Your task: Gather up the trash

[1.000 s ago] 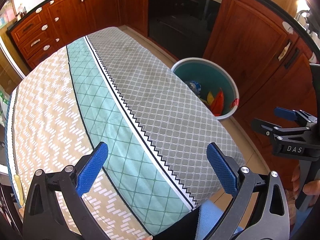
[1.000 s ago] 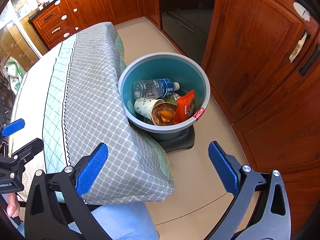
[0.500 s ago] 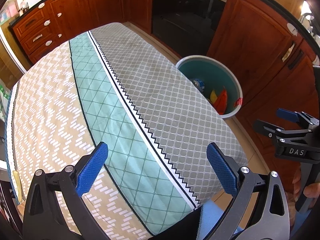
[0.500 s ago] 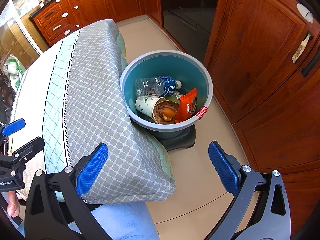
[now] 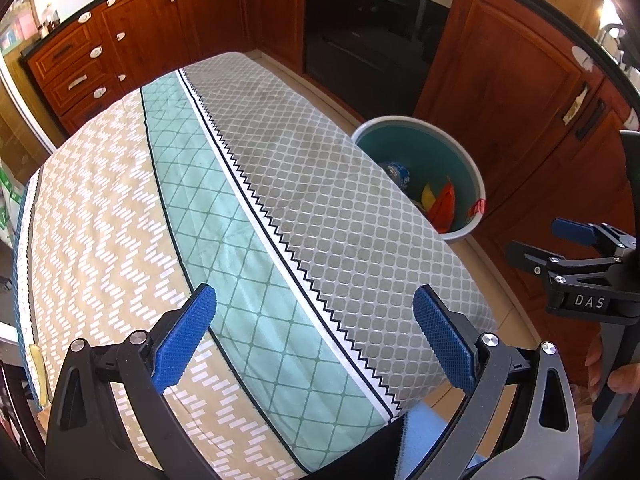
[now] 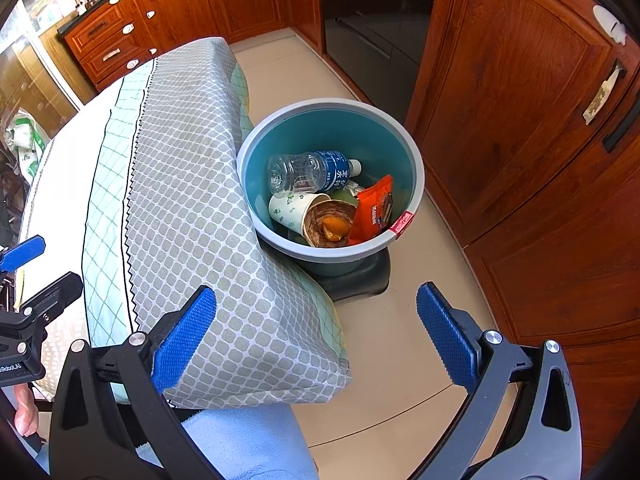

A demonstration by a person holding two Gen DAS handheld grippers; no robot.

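Observation:
A teal bin stands on the floor beside the table; it also shows in the left wrist view. In it lie a clear water bottle, a paper cup, a brown bowl with orange scraps and a red snack wrapper. My left gripper is open and empty above the patterned tablecloth. My right gripper is open and empty, above the table's corner and the floor, short of the bin.
Red-brown wooden cabinets and a black oven surround the table. The bin rests on a black base. Beige floor runs between table and cabinets. The right gripper shows at the right edge of the left wrist view.
Both views have shifted slightly: the bin sits a little nearer in the right wrist view and the table fills more of the left wrist view. Both grippers stay open.

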